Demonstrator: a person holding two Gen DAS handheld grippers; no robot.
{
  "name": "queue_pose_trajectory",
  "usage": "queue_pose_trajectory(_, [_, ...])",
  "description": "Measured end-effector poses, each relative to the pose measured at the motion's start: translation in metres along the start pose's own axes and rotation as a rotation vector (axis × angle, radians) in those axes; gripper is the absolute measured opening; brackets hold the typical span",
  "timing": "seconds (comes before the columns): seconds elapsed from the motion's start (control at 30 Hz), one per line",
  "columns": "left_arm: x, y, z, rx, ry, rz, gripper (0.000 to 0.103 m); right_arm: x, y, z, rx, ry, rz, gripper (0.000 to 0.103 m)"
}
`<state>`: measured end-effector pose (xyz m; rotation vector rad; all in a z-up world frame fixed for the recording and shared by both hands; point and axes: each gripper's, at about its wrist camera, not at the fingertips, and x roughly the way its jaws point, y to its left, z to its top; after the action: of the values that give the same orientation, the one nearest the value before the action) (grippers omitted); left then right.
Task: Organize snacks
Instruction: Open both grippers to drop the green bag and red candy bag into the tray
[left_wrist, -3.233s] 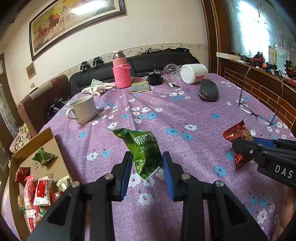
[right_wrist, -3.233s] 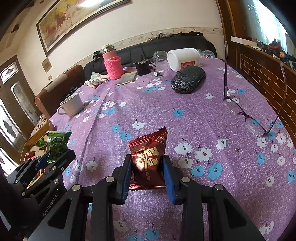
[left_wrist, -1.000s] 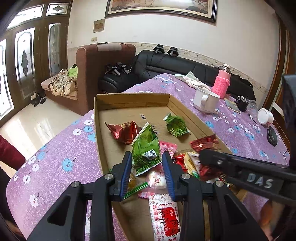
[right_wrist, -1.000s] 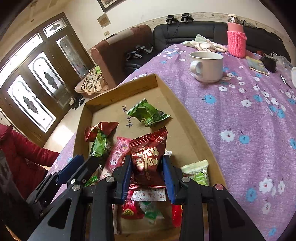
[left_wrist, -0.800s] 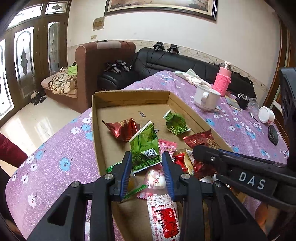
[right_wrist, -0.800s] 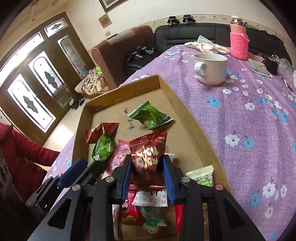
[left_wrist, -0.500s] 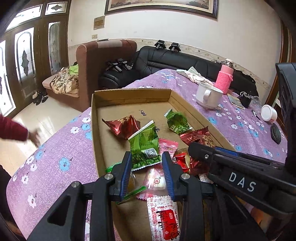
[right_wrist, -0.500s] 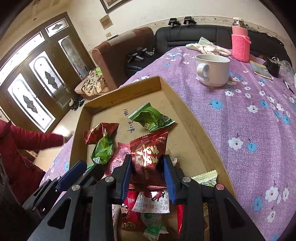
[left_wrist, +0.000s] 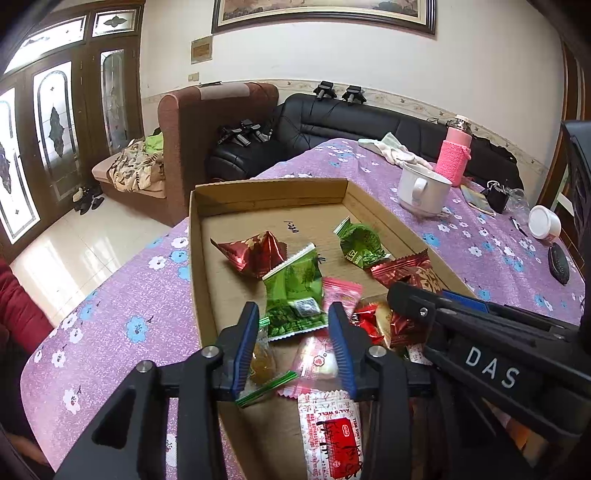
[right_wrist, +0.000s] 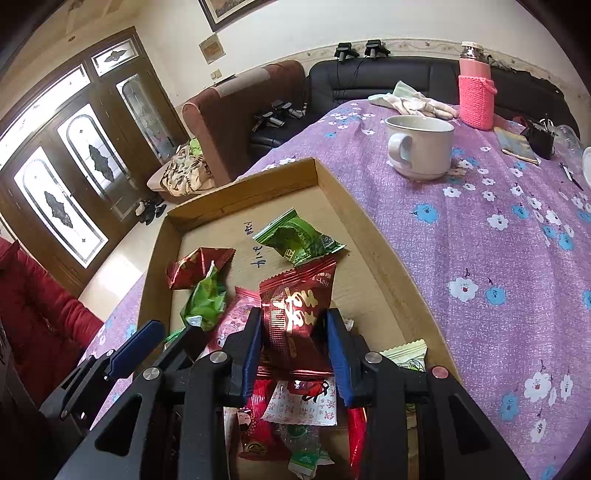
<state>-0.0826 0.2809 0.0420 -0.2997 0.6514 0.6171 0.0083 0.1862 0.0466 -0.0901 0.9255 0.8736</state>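
Left wrist view: the left gripper (left_wrist: 291, 325) sits at lower centre of the frame, above the near end of the cardboard tray (left_wrist: 266, 186). Its jaws are opening. The green snack packet (left_wrist: 295, 295) lies between and just beyond the blue pads (left_wrist: 246, 343); it appears blurred and clear of both pads, though contact on the left pad cannot be ruled out. The packet is over the tray, above the pile of wrapped snacks (left_wrist: 328, 424) at lower centre.

Right wrist view: the right gripper (right_wrist: 291, 332) occupies lower centre. Its jaws are closed narrowly on the red snack packet (right_wrist: 295, 310), both pads pressing its sides. The packet stands upright, its top edge reaching toward frame centre, over the tray's near half.

A second green packet (right_wrist: 299, 236) lies on the tray floor at frame centre. A white mug (right_wrist: 421, 146) stands on the purple floral tablecloth (right_wrist: 498, 240) at upper right
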Motion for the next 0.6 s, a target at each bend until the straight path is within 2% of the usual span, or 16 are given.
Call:
queue_pose_trajectory(0.33, [-0.0054,0.0014,-0.0001,-0.002,-0.023,0.012,0.056,-0.0030,-0.0022,0.0006,0.006,-0.002,0.004,0.040])
queue_pose_trajectory(0.6, [-0.0081,0.0016,-0.0002,-0.002,-0.033,0.016,0.060,-0.0081,-0.0052,-0.0004,0.017,-0.009,0.008,0.044])
